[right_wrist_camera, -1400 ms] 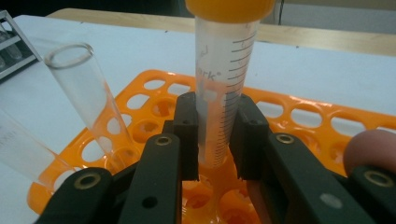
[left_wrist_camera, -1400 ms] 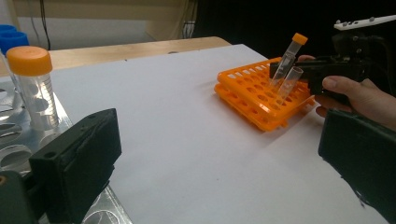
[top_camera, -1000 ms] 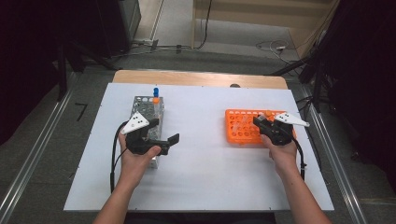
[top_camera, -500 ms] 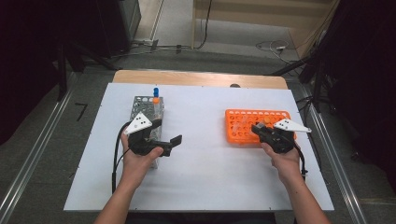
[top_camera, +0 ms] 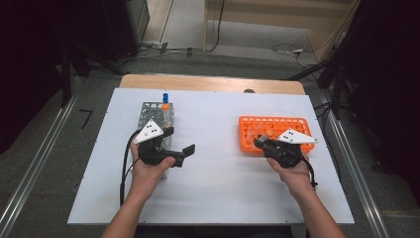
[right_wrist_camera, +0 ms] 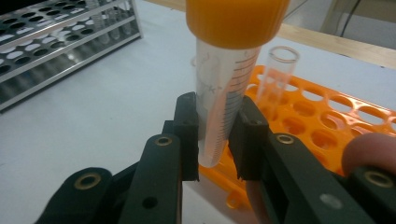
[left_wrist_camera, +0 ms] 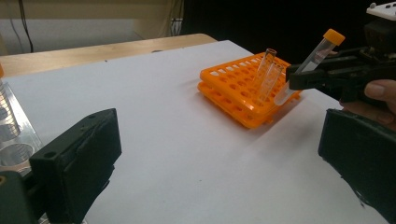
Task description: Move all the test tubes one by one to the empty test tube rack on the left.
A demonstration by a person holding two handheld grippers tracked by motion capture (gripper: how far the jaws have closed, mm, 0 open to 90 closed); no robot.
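Observation:
My right gripper (top_camera: 259, 143) is shut on a clear orange-capped tube (right_wrist_camera: 224, 98), held tilted just above the near left corner of the orange rack (top_camera: 247, 121). The left gripper view shows that tube (left_wrist_camera: 314, 53) leaning beside two uncapped clear tubes (left_wrist_camera: 267, 65) standing in the rack (left_wrist_camera: 224, 88). My left gripper (top_camera: 179, 140) is open with nothing between its wide-apart jaws, just right of the grey metal rack (top_camera: 148, 111). A blue-capped tube (top_camera: 165, 96) and an orange-capped tube (top_camera: 165, 105) stand at that rack's far end.
Both racks sit on a white board (top_camera: 213, 188) laid over a wooden table (top_camera: 208, 82). Open white surface lies between the two racks and along the near edge. Dark equipment and cables surround the table on the floor.
My right gripper has drawn back toward the near left corner of the orange rack with the tube in it. The left gripper has barely shifted.

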